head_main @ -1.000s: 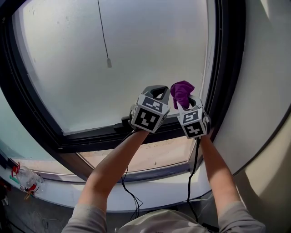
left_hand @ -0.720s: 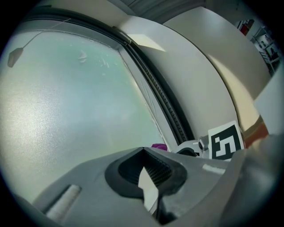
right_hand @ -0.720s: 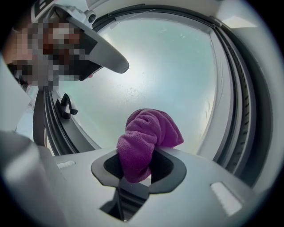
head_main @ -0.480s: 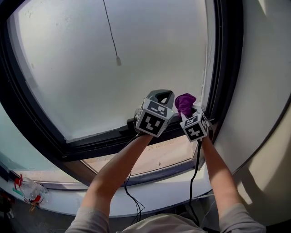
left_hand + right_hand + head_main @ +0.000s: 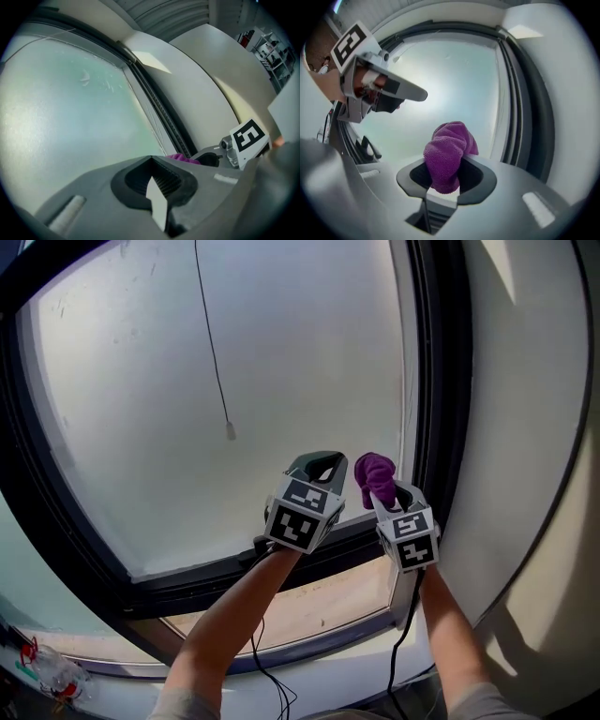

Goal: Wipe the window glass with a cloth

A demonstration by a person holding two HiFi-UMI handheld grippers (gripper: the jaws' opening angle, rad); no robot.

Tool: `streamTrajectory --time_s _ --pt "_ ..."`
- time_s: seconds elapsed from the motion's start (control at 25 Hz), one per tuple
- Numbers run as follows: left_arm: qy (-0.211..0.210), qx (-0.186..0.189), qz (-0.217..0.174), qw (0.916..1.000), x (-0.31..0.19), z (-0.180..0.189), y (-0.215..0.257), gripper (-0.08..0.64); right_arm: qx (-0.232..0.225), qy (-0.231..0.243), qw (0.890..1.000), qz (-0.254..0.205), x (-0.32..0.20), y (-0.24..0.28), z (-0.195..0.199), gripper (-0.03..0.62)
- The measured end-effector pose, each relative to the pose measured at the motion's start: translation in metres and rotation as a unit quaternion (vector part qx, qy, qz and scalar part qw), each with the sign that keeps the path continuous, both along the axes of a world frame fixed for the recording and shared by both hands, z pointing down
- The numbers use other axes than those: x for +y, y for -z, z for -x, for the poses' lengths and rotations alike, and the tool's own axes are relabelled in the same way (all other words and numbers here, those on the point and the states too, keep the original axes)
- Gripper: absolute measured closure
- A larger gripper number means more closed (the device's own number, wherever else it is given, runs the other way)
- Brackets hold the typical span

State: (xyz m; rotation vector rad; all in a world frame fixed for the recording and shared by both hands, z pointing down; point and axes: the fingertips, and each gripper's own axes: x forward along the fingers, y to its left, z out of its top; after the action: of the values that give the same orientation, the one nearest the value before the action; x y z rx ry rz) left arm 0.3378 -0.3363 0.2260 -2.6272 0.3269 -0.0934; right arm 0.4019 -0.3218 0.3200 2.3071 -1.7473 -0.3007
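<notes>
Right tongs [image 5: 382, 495] clamped on a bunched purple microfibre cloth [image 5: 375, 472]; the wad pokes past the tips, near the frosted window glass [image 5: 187, 381], contact unclear. Cloth looks soft, light and squashy, so a mid-bunch grip suits. Left tongs [image 5: 317, 465] closed, empty, just beside. Both forearms [image 5: 234, 615] stretched forward, side by side.

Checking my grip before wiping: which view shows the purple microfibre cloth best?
The right gripper view: the purple microfibre cloth sits large and central, clamped in the right tool. The head view shows it small, sticking up from that tool. The left gripper view catches only a purple sliver behind the left tool.
</notes>
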Motion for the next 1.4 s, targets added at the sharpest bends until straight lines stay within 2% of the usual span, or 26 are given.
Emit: streamTrajectory --time_s 0.12,0.24,0.4,0.64,0.84,0.96,1.08,1.28,1.4 --pt "-0.019 0.024 -0.009 0.9995 0.011 -0.006 0.036 0.56 0.02 -0.01 0.996 -0.084 0.019 0.067 -0.005 0.456" --pt "-0.022 0.046 -0.037 0.998 0.017 -0.015 0.076 0.56 0.042 -0.009 0.988 -0.152 0.03 0.135 -0.012 0.454" --pt "-0.019 0.076 -0.065 0.9948 0.026 -0.022 0.127 0.56 0.057 0.006 0.976 -0.208 0.038 0.216 -0.02 0.454" --pt "-0.009 0.109 -0.1 0.9889 0.033 -0.024 0.217 0.56 0.055 0.032 0.956 -0.287 0.043 0.341 -0.016 0.454" --pt "-0.004 0.139 -0.136 0.9809 0.038 -0.01 0.278 0.56 0.03 0.013 0.949 -0.313 0.034 0.414 -0.019 0.456" --pt "-0.016 0.142 -0.15 0.9783 0.043 -0.007 0.3 0.56 0.005 0.002 0.944 -0.329 0.032 0.449 -0.023 0.456" --pt "-0.019 0.143 -0.151 0.9779 0.04 -0.002 0.319 0.56 -0.014 0.013 0.938 -0.347 0.026 0.484 -0.019 0.456" --pt "-0.018 0.142 -0.161 0.9764 0.045 0.008 0.34 0.56 -0.085 -0.025 0.94 -0.33 0.01 0.498 -0.051 0.456" --pt "-0.014 0.141 -0.168 0.9755 0.048 0.014 0.345 0.56 -0.087 -0.049 0.938 -0.331 0.006 0.507 -0.063 0.456"
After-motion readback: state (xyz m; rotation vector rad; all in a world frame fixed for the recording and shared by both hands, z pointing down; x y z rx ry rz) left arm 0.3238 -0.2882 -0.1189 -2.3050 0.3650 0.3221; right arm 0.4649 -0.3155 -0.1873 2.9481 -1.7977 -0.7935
